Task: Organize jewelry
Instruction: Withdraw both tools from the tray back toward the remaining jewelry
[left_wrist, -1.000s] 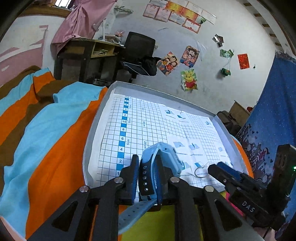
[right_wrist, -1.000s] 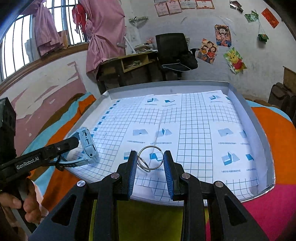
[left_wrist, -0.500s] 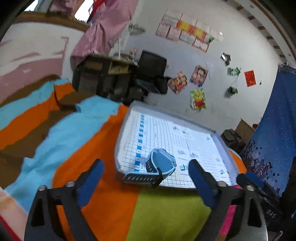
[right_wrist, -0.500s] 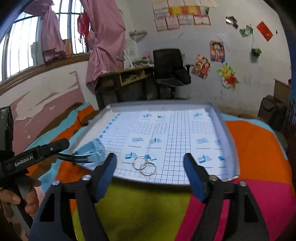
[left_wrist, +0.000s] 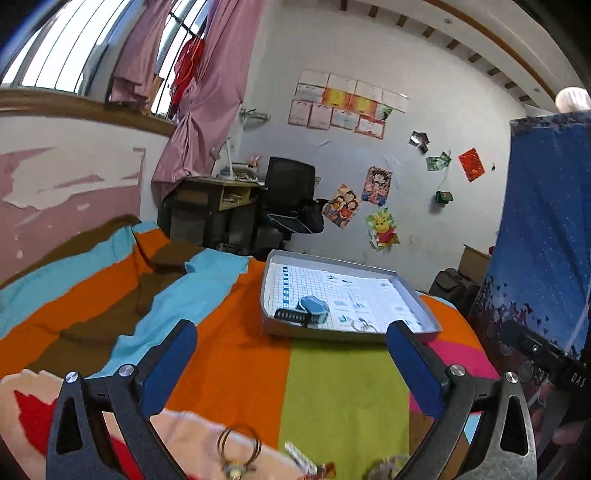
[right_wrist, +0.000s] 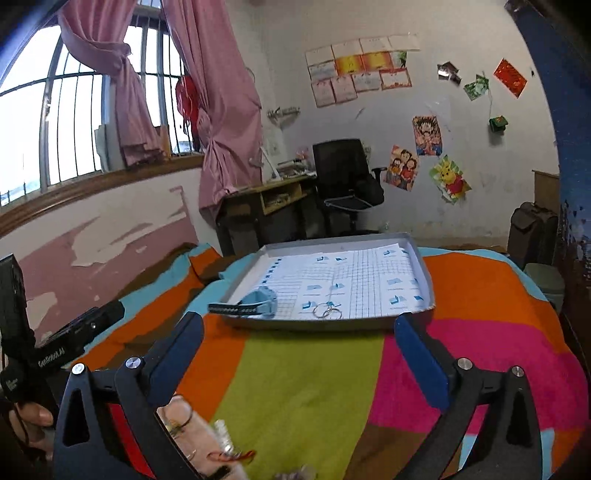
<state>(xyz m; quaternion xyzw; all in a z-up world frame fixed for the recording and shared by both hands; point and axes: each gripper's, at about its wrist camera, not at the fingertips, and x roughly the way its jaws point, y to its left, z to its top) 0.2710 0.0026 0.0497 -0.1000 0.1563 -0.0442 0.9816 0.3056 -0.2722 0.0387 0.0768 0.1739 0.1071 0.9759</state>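
A grey tray lined with gridded paper lies on a striped bedspread; it also shows in the right wrist view. A light blue watch lies at the tray's near left. Two thin metal rings lie beside it. My left gripper is open and empty, well back from the tray. My right gripper is open and empty, also back from it. More jewelry lies blurred below the grippers: ring earrings and small pieces.
The bedspread has orange, green, pink and blue stripes. The left gripper's handle shows at the left of the right wrist view. A desk and black chair stand by the far wall. A blue curtain hangs at right.
Both grippers opened, letting go of the watch and the rings in the tray, then pulled back and up away from it.
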